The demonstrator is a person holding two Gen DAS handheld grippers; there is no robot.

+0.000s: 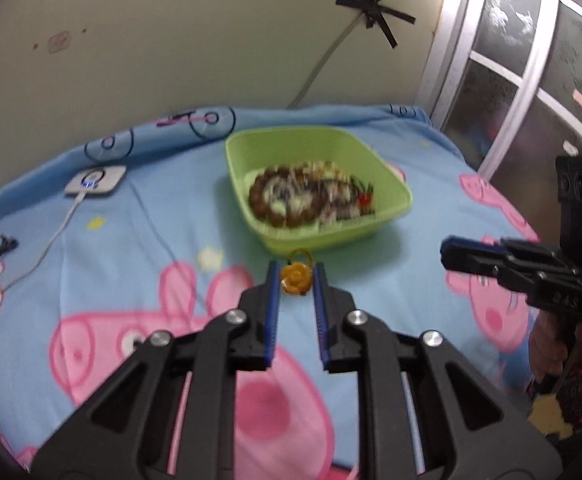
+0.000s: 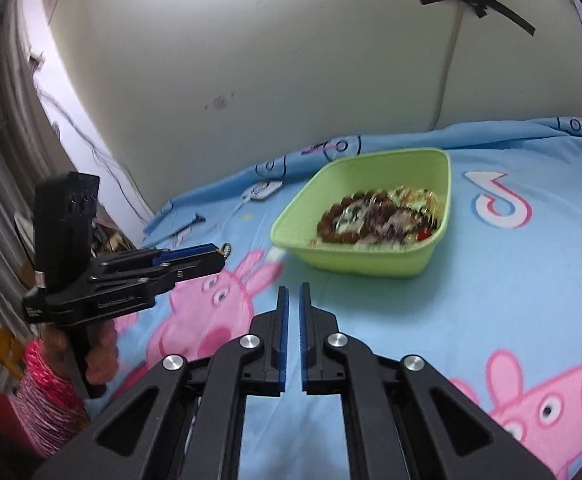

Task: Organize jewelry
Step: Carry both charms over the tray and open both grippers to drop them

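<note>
The left tongs pinch an orange flower ring at frame centre, just short of the green bin; lift over its rim before releasing. The right tongs idle, narrow and empty.

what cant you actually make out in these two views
- Jewelry in the green tub: blurred in both wrist views, so single pieces cannot be told apart.
- Orange flower ring between the left gripper fingers: only a sliver shows in the right wrist view.
- Right gripper: its narrow gap looks empty.
- Small dark item on the sheet: too small.
</note>
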